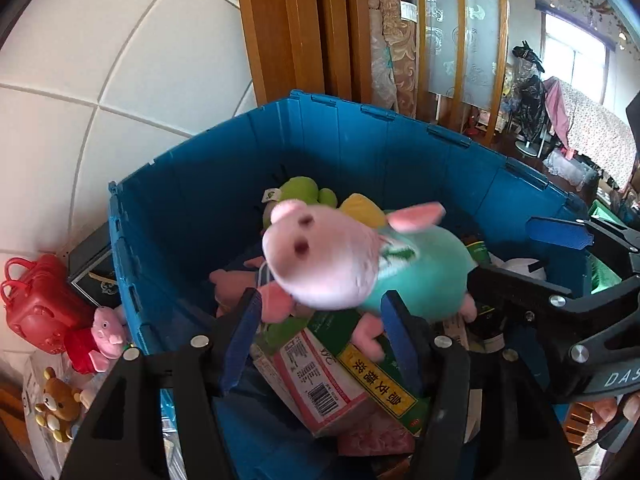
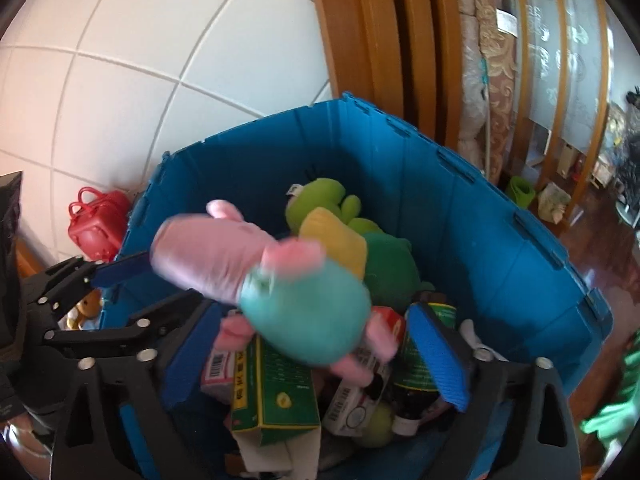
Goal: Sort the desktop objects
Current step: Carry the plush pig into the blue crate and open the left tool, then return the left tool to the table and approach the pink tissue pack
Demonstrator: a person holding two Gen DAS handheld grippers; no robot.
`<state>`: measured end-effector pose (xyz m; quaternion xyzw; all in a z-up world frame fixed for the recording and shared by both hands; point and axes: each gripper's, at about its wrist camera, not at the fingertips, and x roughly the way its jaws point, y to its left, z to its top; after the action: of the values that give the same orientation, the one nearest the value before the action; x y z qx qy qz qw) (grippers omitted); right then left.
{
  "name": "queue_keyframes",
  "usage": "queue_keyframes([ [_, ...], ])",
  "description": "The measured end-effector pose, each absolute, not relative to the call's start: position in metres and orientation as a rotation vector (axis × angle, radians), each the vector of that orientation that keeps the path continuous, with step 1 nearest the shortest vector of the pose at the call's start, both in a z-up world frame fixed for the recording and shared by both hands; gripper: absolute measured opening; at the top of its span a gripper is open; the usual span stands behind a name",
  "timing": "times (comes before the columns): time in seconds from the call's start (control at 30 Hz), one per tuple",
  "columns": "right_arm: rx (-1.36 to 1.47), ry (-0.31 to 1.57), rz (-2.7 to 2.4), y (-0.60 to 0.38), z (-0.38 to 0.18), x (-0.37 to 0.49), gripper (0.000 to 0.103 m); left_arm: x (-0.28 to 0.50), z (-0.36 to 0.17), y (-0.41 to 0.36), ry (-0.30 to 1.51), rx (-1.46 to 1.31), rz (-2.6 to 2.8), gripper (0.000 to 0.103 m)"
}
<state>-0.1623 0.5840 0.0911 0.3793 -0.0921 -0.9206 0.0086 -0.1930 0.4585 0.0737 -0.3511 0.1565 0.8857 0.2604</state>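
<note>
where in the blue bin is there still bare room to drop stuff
Free: the near-left corner of the blue plastic bin, between its left wall and the pink plush toy. Crowded: the middle and right, with green plush toys, cardboard boxes and bottles.

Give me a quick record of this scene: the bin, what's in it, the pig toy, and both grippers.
bin: blue crate, open top
contents: green plush, boxes, bottles
pig toy: pink, teal body, blurred above the contents, over the crate
left gripper: open, pig toy just ahead, not pinched
right gripper: open wide, pads clear of the toy
outside bin: red bag, small pig, bear
</note>
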Motion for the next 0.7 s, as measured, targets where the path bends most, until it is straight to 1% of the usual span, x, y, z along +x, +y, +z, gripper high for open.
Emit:
queue_keyframes([
  [0.1, 1.173, -0.340, -2.847, 0.589, 0.086, -0.161, 0.103, -0.175, 0.078, 0.454, 0.465, -0.872, 2.490, 0.075],
  [0.13, 1.163, -0.350, -2.839, 0.590, 0.085, -0.160, 0.103, -0.171, 0.078, 0.451, 0.458, -0.857, 2.509, 0.078],
  [0.3, 1.078, -0.319, -2.861, 0.576, 0.091, -0.144, 0.103, -0.166, 0.082, 0.418, 0.360, -0.815, 2.561, 0.078],
  [0.4, 0.990, -0.310, -2.857, 0.564, 0.099, -0.129, 0.103, -0.153, 0.087, 0.392, 0.330, -0.714, 2.665, 0.078],
  [0.5, 0.914, -0.297, -2.853, 0.547, 0.107, -0.115, 0.103, -0.135, 0.088, 0.358, 0.253, -0.641, 2.782, 0.078],
  [0.63, 0.851, -0.229, -2.838, 0.515, 0.115, -0.101, 0.103, -0.122, 0.080, 0.304, 0.086, -0.662, 2.854, 0.078],
  [0.7, 0.835, -0.201, -2.841, 0.496, 0.118, -0.097, 0.103, -0.120, 0.071, 0.278, 0.035, -0.703, 2.888, 0.078],
])
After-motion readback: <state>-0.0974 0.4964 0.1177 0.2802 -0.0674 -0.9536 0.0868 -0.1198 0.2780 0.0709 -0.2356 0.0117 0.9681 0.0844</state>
